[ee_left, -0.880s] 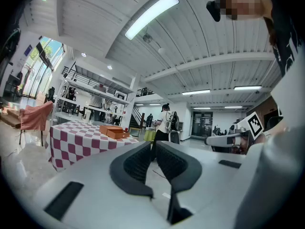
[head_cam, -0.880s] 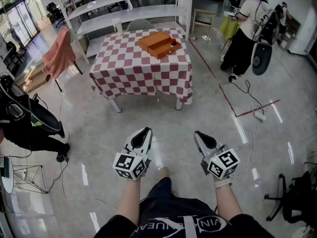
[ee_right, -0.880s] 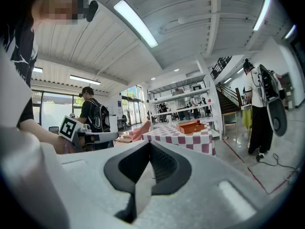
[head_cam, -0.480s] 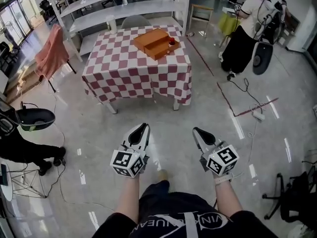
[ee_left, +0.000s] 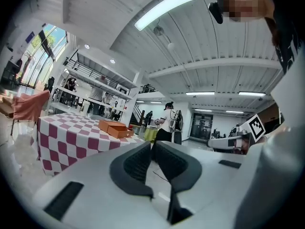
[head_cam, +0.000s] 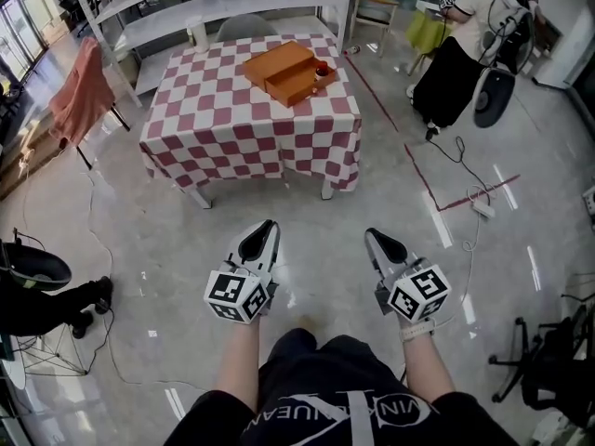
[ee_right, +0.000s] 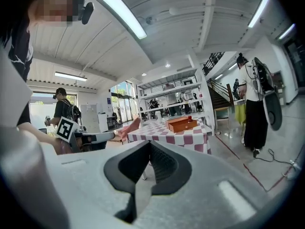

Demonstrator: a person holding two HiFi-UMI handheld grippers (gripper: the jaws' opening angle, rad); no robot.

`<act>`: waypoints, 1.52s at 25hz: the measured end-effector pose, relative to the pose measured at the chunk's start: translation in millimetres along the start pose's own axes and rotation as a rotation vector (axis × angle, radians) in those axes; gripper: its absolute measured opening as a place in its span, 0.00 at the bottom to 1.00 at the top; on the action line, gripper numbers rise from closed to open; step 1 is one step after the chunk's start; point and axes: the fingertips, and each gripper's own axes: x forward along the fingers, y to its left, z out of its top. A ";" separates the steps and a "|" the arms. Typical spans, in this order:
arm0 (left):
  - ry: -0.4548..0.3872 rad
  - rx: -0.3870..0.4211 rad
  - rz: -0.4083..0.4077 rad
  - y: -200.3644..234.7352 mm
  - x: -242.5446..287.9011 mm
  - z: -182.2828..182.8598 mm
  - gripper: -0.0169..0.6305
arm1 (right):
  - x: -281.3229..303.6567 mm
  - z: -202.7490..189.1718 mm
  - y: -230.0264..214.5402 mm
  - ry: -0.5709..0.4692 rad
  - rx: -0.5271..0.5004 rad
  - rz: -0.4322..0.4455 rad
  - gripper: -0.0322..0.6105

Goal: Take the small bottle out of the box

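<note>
— Checkered table (head_cam: 251,128) sits nearer than a moment ago; I'm walking us in.
— Copy; my left gripper (head_cam: 267,229) and right gripper (head_cam: 375,240) both closed tight, empty; small bottle (head_cam: 322,69) sits in the orange box (head_cam: 288,71) on the table's far side.

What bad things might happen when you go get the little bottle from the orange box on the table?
1. The box sits near the table's far corner; a clumsy nudge might shove it off.
2. The small bottle looks tiny; it might tip over or slip when grabbed.
3. A power strip lies on the floor right of the table; feet might catch its cable.
</note>
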 end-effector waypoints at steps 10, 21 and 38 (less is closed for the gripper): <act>0.033 -0.045 0.013 23.6 21.9 -13.6 0.08 | 25.1 -0.6 -23.0 0.027 0.055 -0.026 0.06; 0.085 0.056 0.054 59.9 78.5 2.5 0.08 | 102.3 19.4 -75.2 0.000 0.100 0.040 0.06; 0.018 0.053 0.067 93.4 208.7 46.6 0.08 | 191.8 77.9 -168.2 -0.040 0.030 0.122 0.06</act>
